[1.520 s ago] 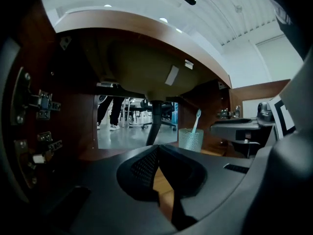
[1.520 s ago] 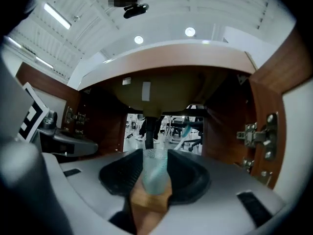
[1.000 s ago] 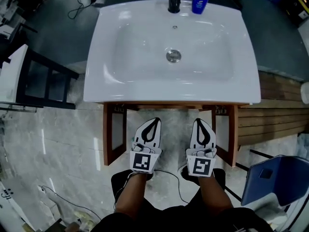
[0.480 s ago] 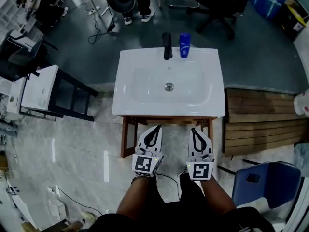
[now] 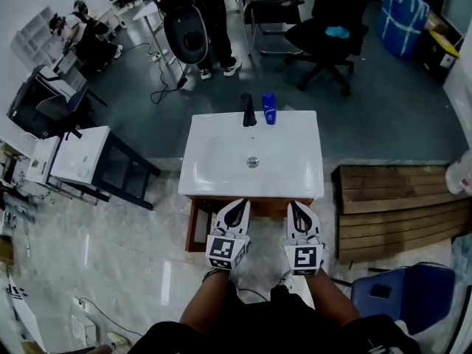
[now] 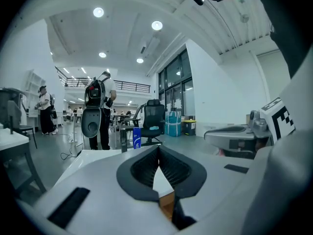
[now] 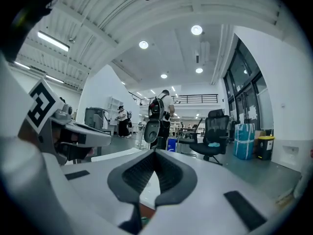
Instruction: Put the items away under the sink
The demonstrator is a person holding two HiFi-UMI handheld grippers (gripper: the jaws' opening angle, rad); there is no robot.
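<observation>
- The blue bottle stands upright on the back rim of the sink, just right of the black faucet. The bottle is a slim cylinder with a white label.
- The sink is a white, glossy rectangular basin with rounded inner corners and a central metal drain. Its top is otherwise bare.
- Below the sink's near edge sits a brown wooden cabinet. Its front appears to be open, but the view is too small to confirm this.
- The left gripper and right gripper are held side by side at the sink's near edge. Each has its jaws closed tip to tip, with nothing between them.
- Near the sink's front, the floor is pale polished marble with open room to the left.
- Right of the sink lies a slatted wooden platform.
- Left of the sink stands a white-topped, black-framed table, well apart.
- Beyond the sink are grey floor, a black office chair and a standing person.
</observation>
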